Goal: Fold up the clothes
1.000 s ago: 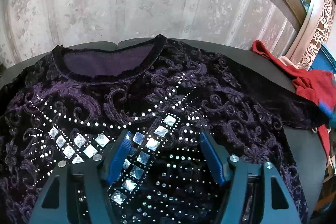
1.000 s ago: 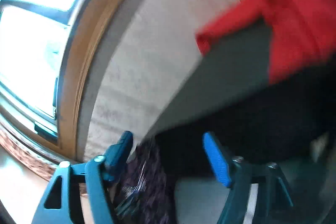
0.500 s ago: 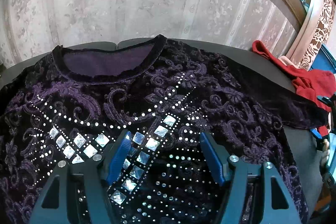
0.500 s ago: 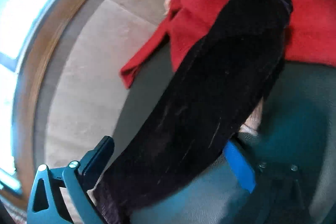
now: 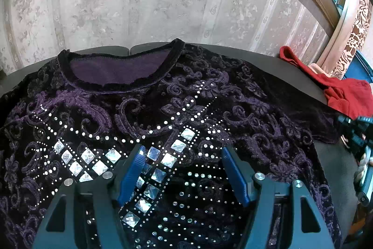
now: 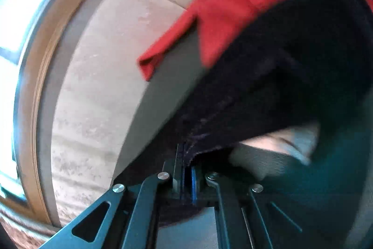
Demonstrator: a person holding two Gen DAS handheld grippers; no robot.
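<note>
right hand-held gripper (image 6: 187, 181): jaws have just closed, clamped on the sleeve edge of the dark purple velvet top (image 6: 268, 90)
left hand-held gripper (image 5: 184, 169): jaws apart, hovering over the top's chest, gripping nothing
dark purple velvet top (image 5: 163, 113): spread flat, front up, rhinestones showing, on the dark grey counter (image 5: 331, 158)
red knit garment (image 5: 345, 97): heaped beside the sleeve end, near the window

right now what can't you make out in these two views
- Left wrist view: the hem and left sleeve of the dark velvet top run off the frame edges; the left gripper hides part of its beaded front.
- Left wrist view: the right gripper is cut off by the right edge.
- Right wrist view: motion blur smears the red garment; its type is unclear.
- Right wrist view: the pale thing under the sleeve is too blurred to identify.
</note>
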